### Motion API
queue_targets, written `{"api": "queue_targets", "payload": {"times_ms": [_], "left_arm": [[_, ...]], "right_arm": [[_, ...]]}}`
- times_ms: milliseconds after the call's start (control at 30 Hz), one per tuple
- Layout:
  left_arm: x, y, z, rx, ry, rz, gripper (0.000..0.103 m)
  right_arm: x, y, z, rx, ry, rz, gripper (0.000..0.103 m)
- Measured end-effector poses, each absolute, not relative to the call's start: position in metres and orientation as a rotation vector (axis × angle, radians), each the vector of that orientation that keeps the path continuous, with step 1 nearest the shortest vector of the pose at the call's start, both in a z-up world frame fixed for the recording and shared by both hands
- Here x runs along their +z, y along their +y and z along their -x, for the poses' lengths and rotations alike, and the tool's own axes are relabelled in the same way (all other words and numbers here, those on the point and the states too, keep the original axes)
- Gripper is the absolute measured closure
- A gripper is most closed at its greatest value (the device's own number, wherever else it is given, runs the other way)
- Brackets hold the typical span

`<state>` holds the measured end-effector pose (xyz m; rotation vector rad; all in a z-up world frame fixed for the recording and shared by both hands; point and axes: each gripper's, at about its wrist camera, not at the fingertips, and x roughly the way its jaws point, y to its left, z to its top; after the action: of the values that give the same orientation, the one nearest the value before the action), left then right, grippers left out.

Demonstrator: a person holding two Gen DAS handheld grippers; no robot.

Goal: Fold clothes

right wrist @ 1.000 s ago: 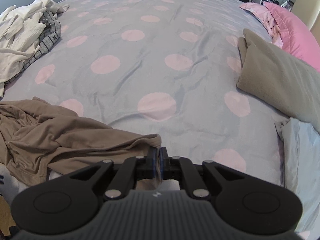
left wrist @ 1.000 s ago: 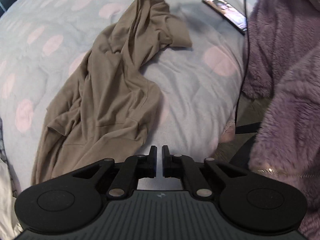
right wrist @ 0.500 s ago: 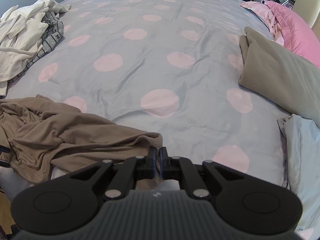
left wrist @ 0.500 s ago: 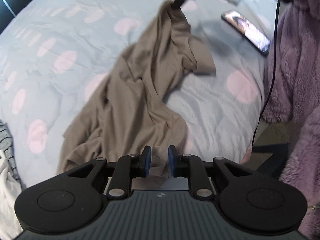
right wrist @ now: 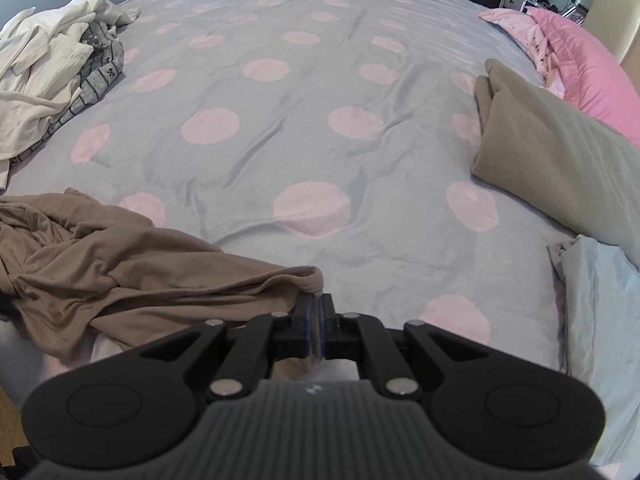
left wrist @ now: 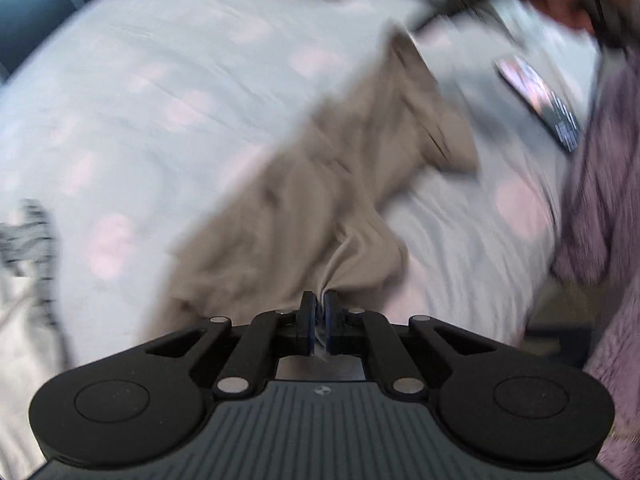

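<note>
A crumpled brown garment [left wrist: 320, 184] lies stretched across the grey bedcover with pink dots [right wrist: 300, 120]. In the blurred left wrist view, my left gripper [left wrist: 319, 300] has its jaws closing, and they pinch a bunched fold at the garment's near end. The garment's far end rises to the blurred right gripper [left wrist: 440, 8] held by a hand [left wrist: 568, 4]. In the right wrist view, my right gripper [right wrist: 316, 304] is shut on an edge of the brown garment [right wrist: 120, 264], which trails off to the left.
A phone [left wrist: 536, 100] lies on the bed beside a purple fleece sleeve [left wrist: 600, 200]. A pile of white and grey clothes [right wrist: 48, 76] sits far left. A folded taupe item [right wrist: 552, 168], a pink pillow [right wrist: 580, 60] and a light blue cloth [right wrist: 600, 300] line the right side.
My left gripper opened, came over the garment's near end, then closed on a fold and pulled it up while rolling. The right gripper kept still, holding its edge.
</note>
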<state>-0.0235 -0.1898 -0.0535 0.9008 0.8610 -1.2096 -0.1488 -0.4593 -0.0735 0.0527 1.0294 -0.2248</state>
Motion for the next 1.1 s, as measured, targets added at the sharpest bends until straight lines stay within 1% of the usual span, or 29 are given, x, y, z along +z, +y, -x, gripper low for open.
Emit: {"api": "queue_targets", "payload": {"times_ms": [133,200,267,333,367,433,467,567,767,967,1000,1100], "left_arm": [[0.015,-0.166,-0.008,-1.084,0.72,-0.719,0.101],[0.043,-0.156,-0.018,-1.063,0.68,-0.66,0.101],[0.06,-0.152,-0.02,-1.048,0.651,-0.657,0.101],[0.065,-0.151,-0.018,-1.021,0.629,-0.68,0.101],[0.061,-0.151,-0.018,-1.008,0.63,-0.694,0.101],[0.055,-0.153,-0.019,-0.981,0.63,-0.722,0.101],[0.049,-0.152,-0.021,-0.963,0.635,-0.732,0.101],[0.023,-0.148,-0.039,-0.916,0.695,-0.738,0.101],[-0.024,-0.133,-0.07,-0.852,0.805,-0.728,0.101],[-0.05,-0.126,-0.095,-0.798,0.897,-0.69,0.101],[-0.052,-0.126,-0.097,-0.798,0.904,-0.688,0.101],[-0.058,-0.127,-0.101,-0.797,0.921,-0.687,0.101]], "right_arm": [[-0.064,-0.463,0.158,-0.256,0.979,-0.051,0.102],[-0.057,-0.466,0.164,-0.262,0.95,-0.058,0.103],[-0.049,-0.469,0.169,-0.256,0.926,-0.08,0.103],[-0.046,-0.474,0.173,-0.248,0.913,-0.132,0.102],[-0.047,-0.476,0.173,-0.233,0.91,-0.159,0.097],[-0.052,-0.478,0.173,-0.207,0.909,-0.199,0.096],[-0.054,-0.477,0.172,-0.199,0.911,-0.201,0.091],[-0.064,-0.47,0.167,-0.191,0.925,-0.131,0.091],[-0.083,-0.465,0.153,-0.148,0.927,-0.119,0.091],[-0.102,-0.471,0.126,-0.125,0.951,-0.153,0.089],[-0.104,-0.475,0.123,-0.118,0.948,-0.186,0.088],[-0.108,-0.484,0.114,-0.076,0.934,-0.283,0.076]]}}
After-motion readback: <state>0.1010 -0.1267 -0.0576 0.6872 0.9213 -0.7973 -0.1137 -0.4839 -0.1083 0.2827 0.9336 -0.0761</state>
